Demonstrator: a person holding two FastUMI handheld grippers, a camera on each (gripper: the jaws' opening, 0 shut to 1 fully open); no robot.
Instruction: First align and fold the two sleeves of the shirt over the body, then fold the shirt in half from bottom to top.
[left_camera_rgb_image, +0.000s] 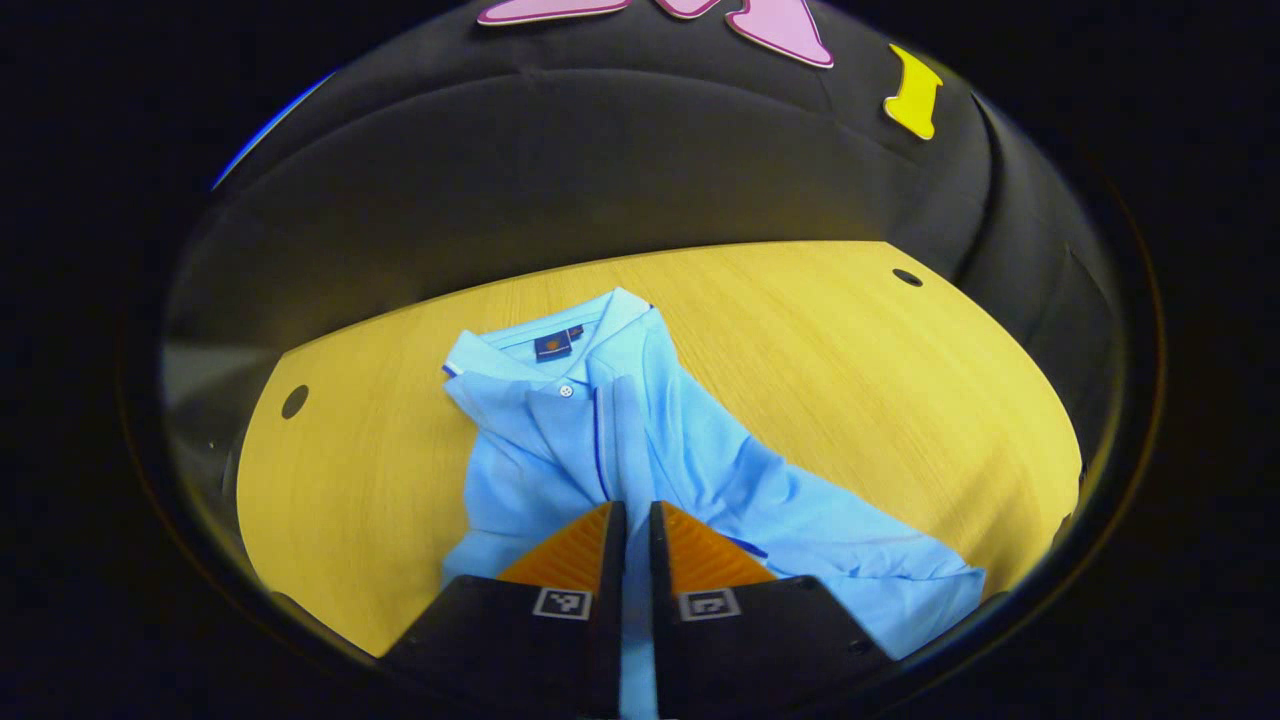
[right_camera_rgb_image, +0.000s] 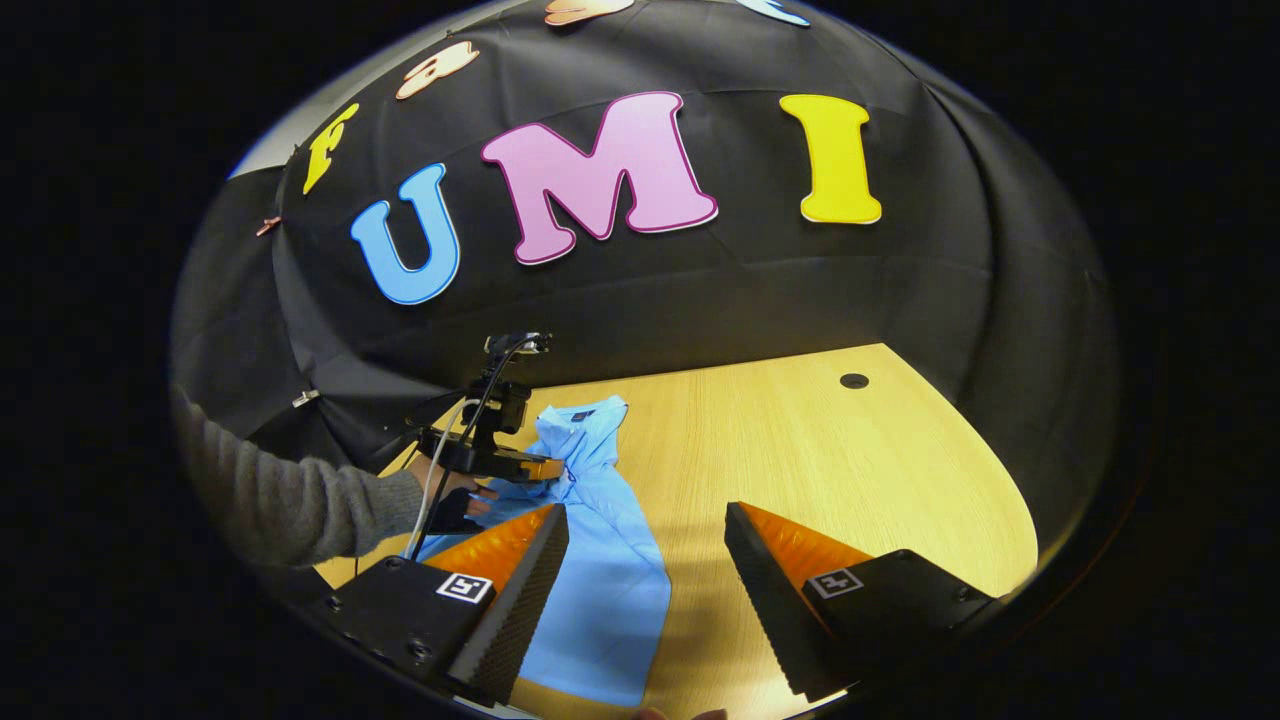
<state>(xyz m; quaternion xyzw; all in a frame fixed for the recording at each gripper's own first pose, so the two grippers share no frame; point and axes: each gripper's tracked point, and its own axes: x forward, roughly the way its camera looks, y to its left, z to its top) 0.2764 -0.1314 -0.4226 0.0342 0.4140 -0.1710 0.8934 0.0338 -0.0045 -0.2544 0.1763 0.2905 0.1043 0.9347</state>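
One light blue polo shirt (left_camera_rgb_image: 640, 440) lies on the wooden tabletop (left_camera_rgb_image: 850, 350), and in the left gripper view its long axis runs from the collar (left_camera_rgb_image: 560, 350) at about 11 o'clock down toward the hem end at about 4 o'clock. The collar end points away from the camera, toward the black booth wall (left_camera_rgb_image: 600, 170). The cloth is bunched into a narrow band, with a white button (left_camera_rgb_image: 566, 391) and a dark placket line just below the collar. The left hand-held gripper (left_camera_rgb_image: 637, 520) stands at 6 o'clock, its fingers drawn nearly together with a thin strip of blue shirt fabric pinched between them.

In the right gripper view the shirt (right_camera_rgb_image: 600, 560) lies at about 7 o'clock, collar far and hem near, running almost straight away from the camera. The left hand-held gripper (right_camera_rgb_image: 545, 468) sits on the shirt near the collar, held by a hand (right_camera_rgb_image: 455, 505) in a grey sleeve (right_camera_rgb_image: 290, 500) at 8 o'clock. The right hand-held gripper (right_camera_rgb_image: 645, 545) hangs wide open above the tabletop (right_camera_rgb_image: 860, 470), its left finger (right_camera_rgb_image: 520, 590) over the shirt's edge and the other over bare wood, gripping nothing.
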